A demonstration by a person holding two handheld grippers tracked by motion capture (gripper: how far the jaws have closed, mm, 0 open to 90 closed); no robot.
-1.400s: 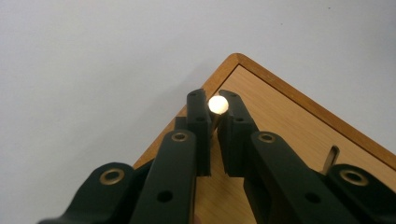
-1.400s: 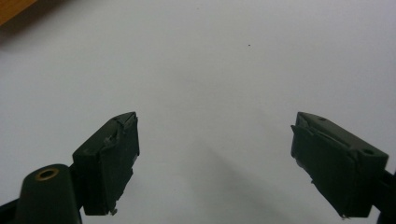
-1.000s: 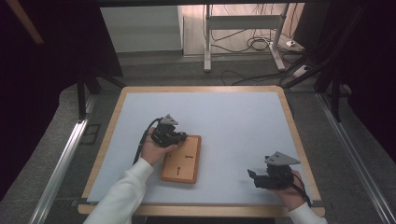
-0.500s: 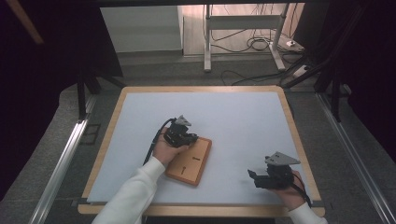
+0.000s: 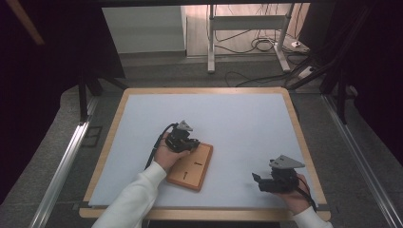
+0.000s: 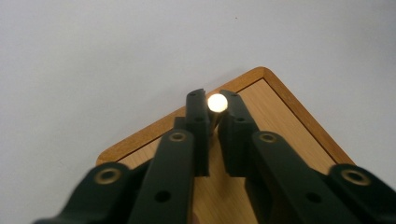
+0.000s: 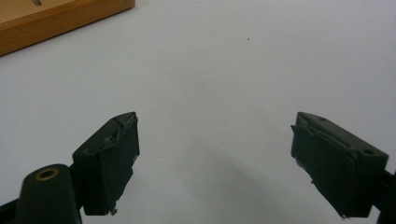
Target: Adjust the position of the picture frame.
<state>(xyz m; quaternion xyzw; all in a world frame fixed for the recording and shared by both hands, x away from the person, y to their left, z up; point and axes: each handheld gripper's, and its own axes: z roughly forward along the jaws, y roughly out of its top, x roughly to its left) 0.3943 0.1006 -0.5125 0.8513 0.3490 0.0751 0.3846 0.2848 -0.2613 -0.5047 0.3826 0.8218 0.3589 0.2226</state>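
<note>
Pale round-topped wooden peg (image 6: 217, 102) first: it stands upright on the flat rectangular light-wood board with the darker rim (image 5: 190, 167), close to one rounded corner (image 6: 289, 121), and it sits right between the tips of the left gripper (image 6: 213, 116).

And here's the change. A second ago the board lay square to the table edge. Now it is skewed, its far end swung over to the right, and the left hand has travelled with it. So the board has been dragged round on the white table top (image 5: 228, 118) along with the peg.

Now the jaws of the left gripper (image 5: 192, 145) have just been opening. Only a little, mind: they stand narrow, with the peg between them and both pads hard beside it. From the left gripper view the squeeze looks let go, the pads no longer biting, though the gap is too fine to be sure on the left pad. My read: the peg is seated and the hand is releasing it, so this placement looks about done.

Over at the near right corner, the right gripper (image 5: 259, 180) waits low over the table. Its jaws (image 7: 215, 140) are spread wide, nothing between them, touching nothing, with the board's edge off ahead.
</note>
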